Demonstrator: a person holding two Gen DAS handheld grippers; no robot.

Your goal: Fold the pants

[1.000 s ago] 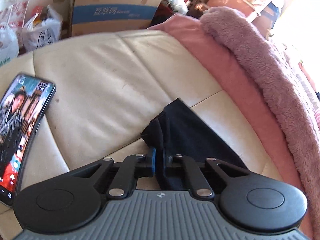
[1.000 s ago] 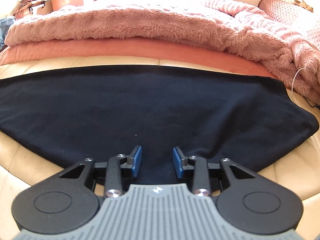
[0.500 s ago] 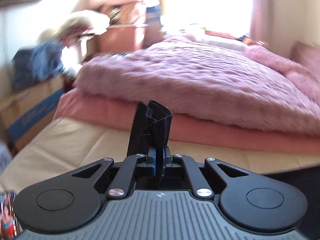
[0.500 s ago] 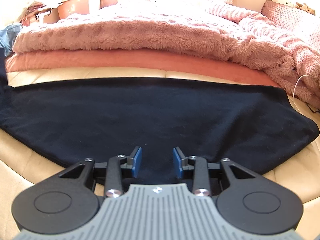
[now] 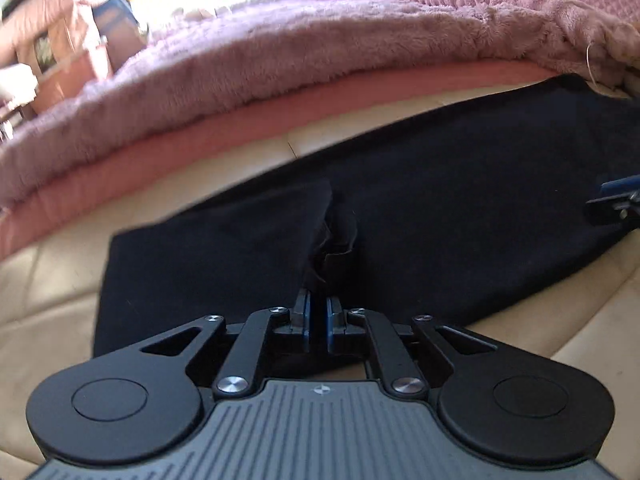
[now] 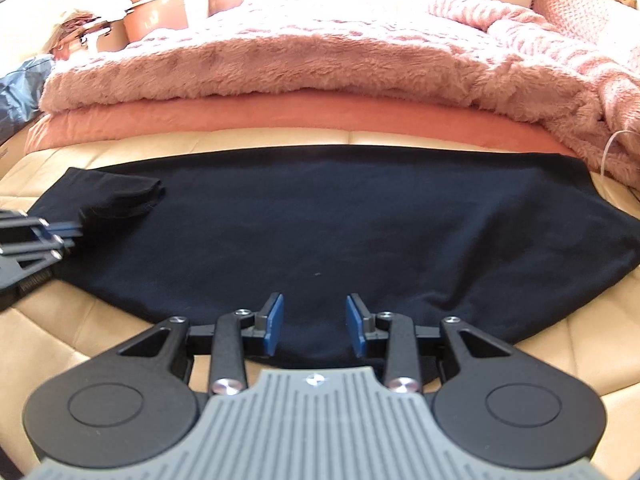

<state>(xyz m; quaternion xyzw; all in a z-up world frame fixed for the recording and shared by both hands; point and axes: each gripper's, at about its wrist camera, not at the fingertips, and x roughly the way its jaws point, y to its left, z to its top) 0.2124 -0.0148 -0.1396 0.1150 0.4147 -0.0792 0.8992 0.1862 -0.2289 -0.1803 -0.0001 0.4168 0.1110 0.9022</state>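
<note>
Black pants (image 6: 340, 220) lie spread flat on a cream leather surface (image 6: 120, 344). Their left end is folded over onto the rest (image 5: 224, 240). My left gripper (image 5: 317, 322) is shut on the bunched edge of that folded end, low over the pants; it also shows at the left edge of the right wrist view (image 6: 60, 236). My right gripper (image 6: 315, 322) is open and empty, its blue pads just over the near edge of the pants. Its fingertip shows at the right edge of the left wrist view (image 5: 618, 196).
A fluffy pink blanket (image 6: 320, 60) on a salmon sheet (image 6: 280, 120) borders the far side of the pants. Boxes, a pink tub (image 6: 156, 16) and clutter stand at the back left. A white cable (image 6: 616, 140) hangs at the right.
My left gripper has carried the pant end up and over to the right, then lowered it onto the spread pants. My right gripper has stayed open in place.
</note>
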